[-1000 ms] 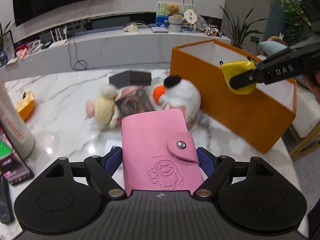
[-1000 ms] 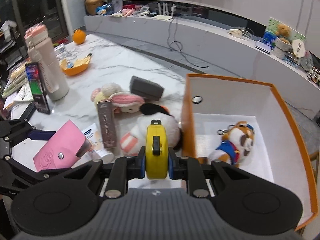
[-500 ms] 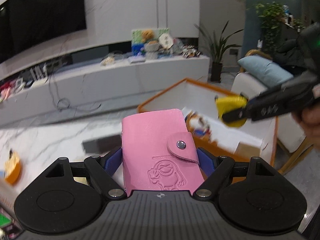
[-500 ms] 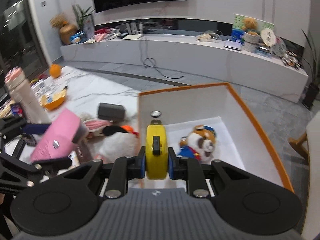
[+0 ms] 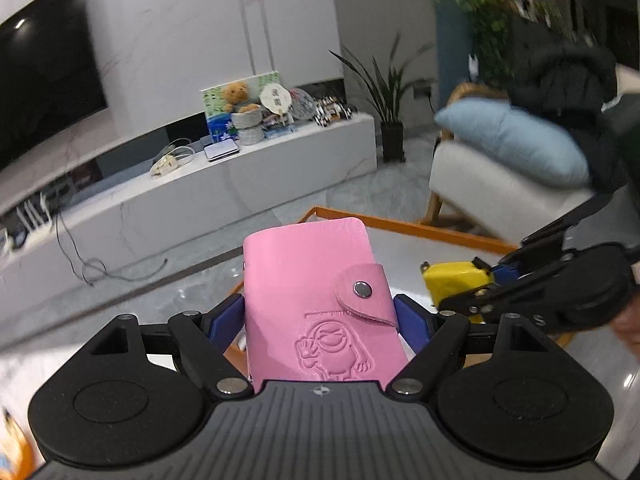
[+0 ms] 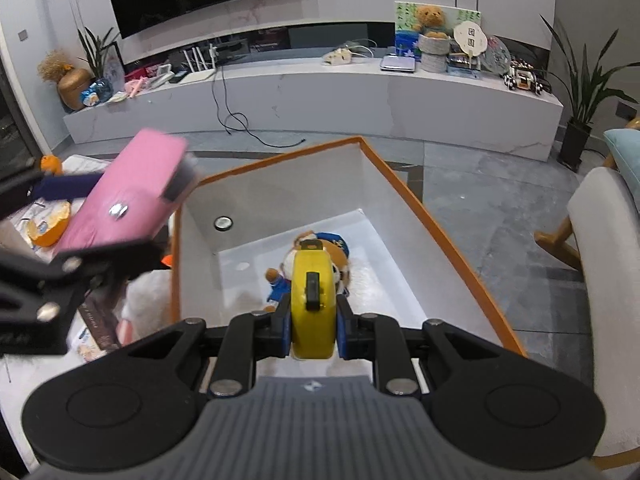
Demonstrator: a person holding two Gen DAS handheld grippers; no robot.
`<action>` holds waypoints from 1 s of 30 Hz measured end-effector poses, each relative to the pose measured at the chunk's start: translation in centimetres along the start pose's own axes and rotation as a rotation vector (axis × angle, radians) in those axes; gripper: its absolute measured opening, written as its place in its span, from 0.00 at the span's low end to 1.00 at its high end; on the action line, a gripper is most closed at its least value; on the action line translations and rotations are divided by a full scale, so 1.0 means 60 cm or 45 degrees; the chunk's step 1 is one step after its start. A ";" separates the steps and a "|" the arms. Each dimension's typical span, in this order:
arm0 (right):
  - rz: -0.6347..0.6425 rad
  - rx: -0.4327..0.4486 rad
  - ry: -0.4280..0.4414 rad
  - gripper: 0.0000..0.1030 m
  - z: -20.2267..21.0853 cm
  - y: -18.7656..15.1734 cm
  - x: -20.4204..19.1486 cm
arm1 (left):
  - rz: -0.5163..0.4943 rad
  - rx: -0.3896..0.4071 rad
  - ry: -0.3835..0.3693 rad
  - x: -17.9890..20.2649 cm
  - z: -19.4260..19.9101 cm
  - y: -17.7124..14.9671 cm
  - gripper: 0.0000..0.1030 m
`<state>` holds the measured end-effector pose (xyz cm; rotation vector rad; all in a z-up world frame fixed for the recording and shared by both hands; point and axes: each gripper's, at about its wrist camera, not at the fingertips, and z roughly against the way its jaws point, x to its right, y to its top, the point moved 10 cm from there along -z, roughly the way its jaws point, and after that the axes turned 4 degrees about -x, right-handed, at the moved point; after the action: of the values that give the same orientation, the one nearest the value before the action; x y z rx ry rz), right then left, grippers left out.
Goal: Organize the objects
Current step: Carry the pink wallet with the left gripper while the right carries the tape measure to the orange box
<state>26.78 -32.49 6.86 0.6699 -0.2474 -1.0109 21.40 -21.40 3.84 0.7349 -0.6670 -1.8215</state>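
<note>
My left gripper [image 5: 319, 312] is shut on a pink card wallet [image 5: 316, 304] with a snap flap, held up in the air at the left rim of the orange box [image 5: 400, 224]. The wallet also shows in the right wrist view [image 6: 128, 196]. My right gripper [image 6: 312, 320] is shut on a yellow tape measure [image 6: 312, 300] and holds it over the inside of the orange box [image 6: 440, 236]. It also shows in the left wrist view [image 5: 456, 280]. A plush tiger toy [image 6: 320, 244] lies on the box's white floor, partly hidden by the tape measure.
Left of the box on the marble table lie a white plush [image 6: 148, 304], a brown carton [image 6: 100, 320] and an orange dish [image 6: 46, 228]. A white armchair [image 6: 600, 248] stands to the right. A long white TV bench [image 6: 320, 92] runs behind.
Both grippers have risen and moved right. The wallet has come from over the table to the box's left rim. The tape measure has moved from the box's near wall to over its inside.
</note>
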 end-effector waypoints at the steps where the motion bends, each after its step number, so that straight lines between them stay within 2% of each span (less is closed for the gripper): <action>1: -0.003 -0.007 -0.004 0.21 -0.007 0.003 0.001 | -0.045 -0.019 0.018 0.004 -0.011 0.003 0.91; 5: -0.020 -0.032 -0.020 0.21 -0.025 0.004 0.005 | -0.178 -0.112 0.073 0.011 -0.061 0.004 0.91; 12: -0.038 -0.067 -0.063 0.21 -0.046 0.002 0.023 | -0.411 -0.359 0.181 0.028 -0.132 -0.035 0.91; 15: -0.020 -0.080 -0.093 0.21 -0.052 0.000 0.025 | -0.482 -0.424 0.217 0.036 -0.154 -0.044 0.91; 26: 0.003 -0.162 -0.127 0.21 -0.090 -0.011 0.031 | -0.541 -0.620 0.245 0.046 -0.208 -0.068 0.91; 30: -0.008 -0.201 -0.144 0.21 -0.104 -0.017 0.040 | -0.555 -0.667 0.288 0.039 -0.222 -0.080 0.91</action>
<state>30.38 -32.35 1.13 0.4711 -0.2614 -1.0644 27.72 -23.44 -8.84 0.7456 0.1398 -2.1359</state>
